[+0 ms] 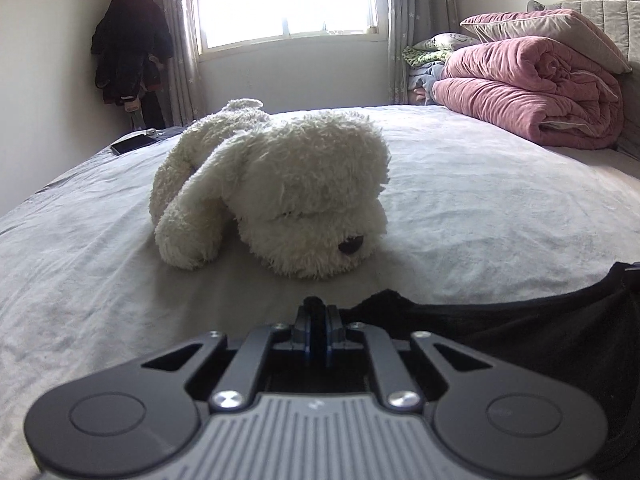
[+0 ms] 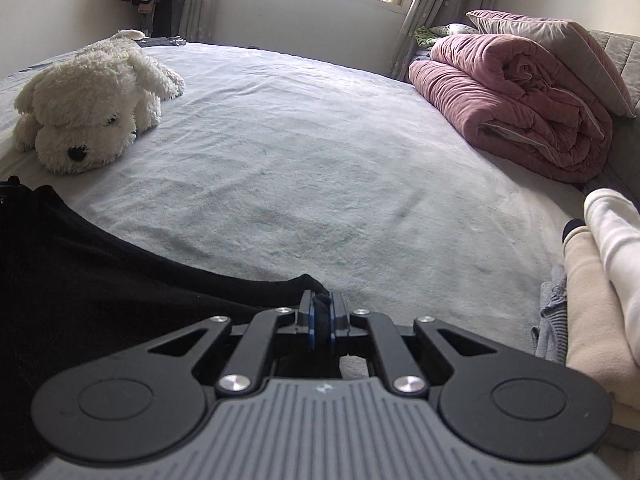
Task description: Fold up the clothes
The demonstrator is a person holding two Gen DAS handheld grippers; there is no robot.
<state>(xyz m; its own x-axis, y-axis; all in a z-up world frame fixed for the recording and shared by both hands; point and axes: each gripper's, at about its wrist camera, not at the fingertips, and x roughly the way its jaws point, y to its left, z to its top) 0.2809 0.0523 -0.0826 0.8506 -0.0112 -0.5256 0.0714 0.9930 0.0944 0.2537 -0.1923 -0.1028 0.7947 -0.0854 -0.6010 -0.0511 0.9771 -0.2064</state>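
**Both fingers pinched on the black garment**

Your left fingers (image 1: 319,312) are closed tight on a fold of the black garment (image 1: 520,332), which runs off to the right of them in the left wrist view. Your right fingers (image 2: 322,308) are clamped the same way on another edge of that dark cloth, which in the right wrist view spreads away to the left of them. The garment hangs stretched between your two hands, low over the near part of the bed (image 2: 320,160), whose pale grey sheet is lightly wrinkled.

Ahead of your left hand lies a white plush dog (image 1: 280,188), nose down on the sheet, near the cloth but apart from it. At the far right of the bed sits a rolled pink quilt (image 2: 512,104) with a pillow (image 2: 560,48) on top. By your right hand, at the bed's right edge, lie folded pale clothes (image 2: 600,288).
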